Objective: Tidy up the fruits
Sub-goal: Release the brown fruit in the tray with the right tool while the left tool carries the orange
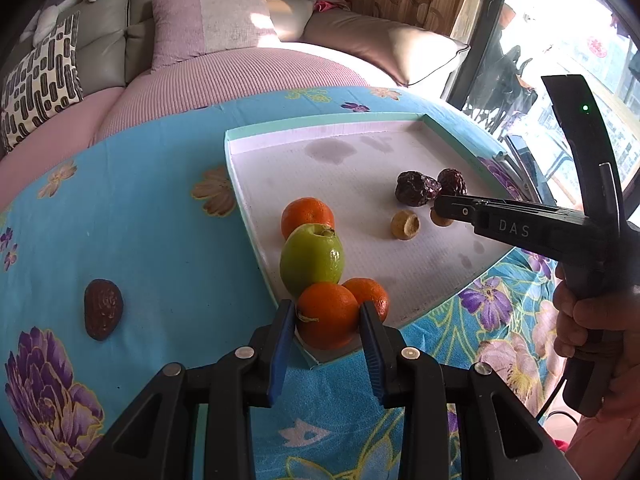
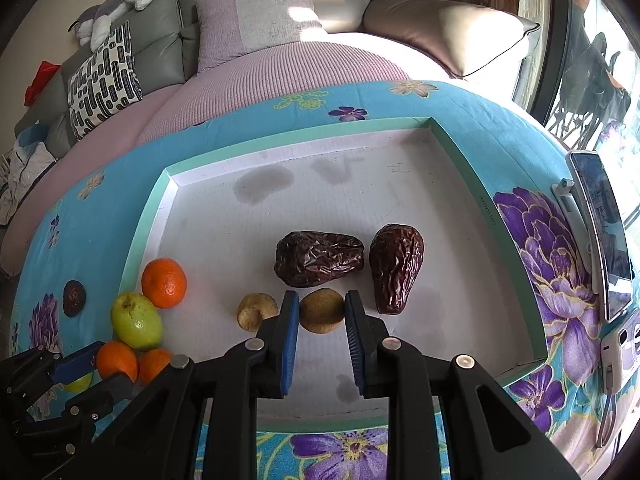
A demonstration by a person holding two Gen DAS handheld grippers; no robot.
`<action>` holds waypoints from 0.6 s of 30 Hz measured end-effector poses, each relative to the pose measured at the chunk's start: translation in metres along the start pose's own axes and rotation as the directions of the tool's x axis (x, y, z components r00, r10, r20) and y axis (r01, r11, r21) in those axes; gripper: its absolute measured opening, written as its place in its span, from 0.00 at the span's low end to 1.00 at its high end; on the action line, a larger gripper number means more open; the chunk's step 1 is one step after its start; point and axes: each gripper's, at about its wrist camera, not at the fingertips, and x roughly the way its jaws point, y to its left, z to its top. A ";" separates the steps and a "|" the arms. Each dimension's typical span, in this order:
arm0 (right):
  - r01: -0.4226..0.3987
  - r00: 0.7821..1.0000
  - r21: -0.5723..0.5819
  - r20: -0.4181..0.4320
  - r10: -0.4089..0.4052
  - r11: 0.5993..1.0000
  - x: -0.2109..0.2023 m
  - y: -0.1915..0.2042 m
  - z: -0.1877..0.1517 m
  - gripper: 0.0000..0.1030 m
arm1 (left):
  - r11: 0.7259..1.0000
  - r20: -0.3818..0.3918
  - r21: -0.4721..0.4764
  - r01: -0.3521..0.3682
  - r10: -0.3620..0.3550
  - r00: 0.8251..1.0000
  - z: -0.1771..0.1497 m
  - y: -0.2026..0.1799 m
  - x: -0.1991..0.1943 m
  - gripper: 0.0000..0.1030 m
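While left gripper (image 1: 326, 314) pinches an orange (image 1: 327, 316) at lower centre, right gripper (image 2: 322, 312) brackets a longan (image 2: 321, 311), jaws touching or not, I cannot tell.

Behind the table, a grey sofa (image 2: 168, 20) with a pink cover (image 2: 280, 80), a lilac cushion (image 2: 256, 12), a black-and-white patterned pillow (image 2: 104, 76) and a beige cushion (image 2: 452, 28). On the sofa back, a plush toy (image 2: 120, 0) (grey and white). At right, a phone (image 2: 604, 232), propped upright.
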 end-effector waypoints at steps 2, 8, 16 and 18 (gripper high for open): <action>0.002 1.000 -0.002 -0.011 -0.002 1.000 0.003 0.000 -0.001 0.23 | 1.000 0.000 -0.001 0.000 0.000 1.000 0.000 0.000 0.000 0.34; 0.005 1.000 -0.006 -0.013 -0.005 1.000 0.003 0.001 -0.001 0.24 | 1.000 -0.001 -0.002 0.001 -0.001 1.000 0.000 0.000 0.000 0.34; 0.009 1.000 0.000 -0.009 -0.009 1.000 0.002 0.000 0.001 0.24 | 1.000 0.000 -0.007 0.005 -0.005 1.000 0.001 0.000 0.000 0.35; 0.008 1.000 0.004 -0.001 -0.008 1.000 -0.001 0.000 0.001 0.24 | 1.000 0.003 -0.005 0.005 -0.005 1.000 0.001 0.000 -0.002 0.35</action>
